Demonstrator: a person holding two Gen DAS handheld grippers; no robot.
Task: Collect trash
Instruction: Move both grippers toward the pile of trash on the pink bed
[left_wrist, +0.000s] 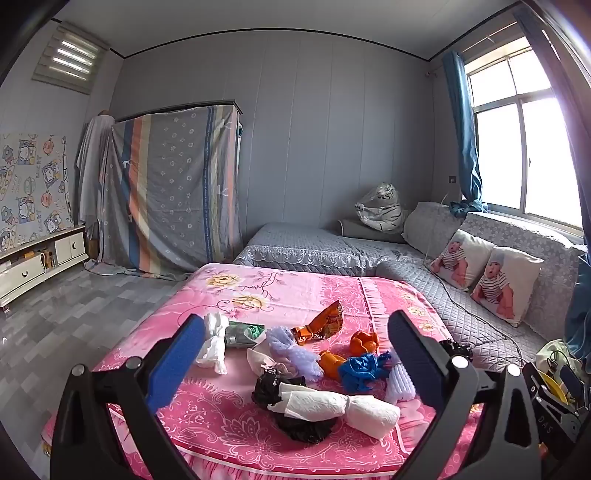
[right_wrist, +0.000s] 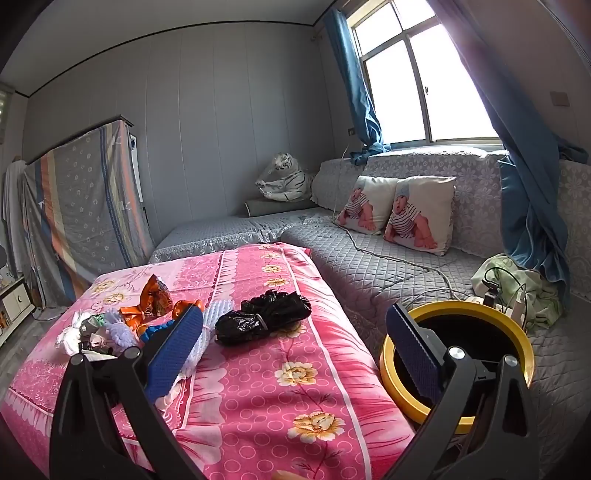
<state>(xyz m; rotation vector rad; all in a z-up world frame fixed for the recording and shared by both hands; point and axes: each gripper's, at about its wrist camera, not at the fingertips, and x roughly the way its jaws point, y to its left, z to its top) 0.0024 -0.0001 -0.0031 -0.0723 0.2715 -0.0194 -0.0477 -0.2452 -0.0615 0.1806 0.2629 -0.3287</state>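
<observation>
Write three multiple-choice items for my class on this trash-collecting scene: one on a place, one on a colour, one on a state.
1. Where does the bin stand?
A. on the pink cloth
B. on the grey couch beside the pink table
C. on the floor

2. What colour is the bin's rim?
A. yellow
B. green
C. white

3. How are the two hand-held grippers?
A. both open and empty
B. both shut on trash
C. one holds a tissue

Answers: 1 B, it sits on the quilted couch, off the pink cloth. 2 A, the rim is yellow. 3 A, the left hand-held gripper and right hand-held gripper have fingers spread with nothing between.
</observation>
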